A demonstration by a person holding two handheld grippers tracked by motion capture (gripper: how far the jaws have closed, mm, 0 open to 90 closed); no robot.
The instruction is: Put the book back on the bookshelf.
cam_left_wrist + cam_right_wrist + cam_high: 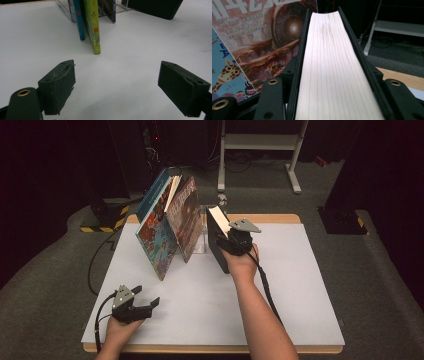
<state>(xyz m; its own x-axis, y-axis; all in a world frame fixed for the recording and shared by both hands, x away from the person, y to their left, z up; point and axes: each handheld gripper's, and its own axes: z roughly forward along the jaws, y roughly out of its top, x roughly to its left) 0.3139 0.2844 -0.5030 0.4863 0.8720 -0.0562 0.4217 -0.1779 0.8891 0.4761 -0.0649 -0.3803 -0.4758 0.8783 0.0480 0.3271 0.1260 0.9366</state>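
Left tongs [145,301] and right tongs [231,236]: black, blocky jaws with brass-ringed screw holes, grey three-cornered top plates, trailing black cables; forearms bare, unsleeved.

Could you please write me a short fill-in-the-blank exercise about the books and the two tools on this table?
1. The right tool is shut on a thick book with a ____ cover.
2. The left tool hovers over the white table with its jaws ____.
3. The picture books beside the clear bookend stand ____ rather than upright.
4. Between the right tool's jaws, the book's ____ edge faces the camera.

Missing words: black; open; leaning; page
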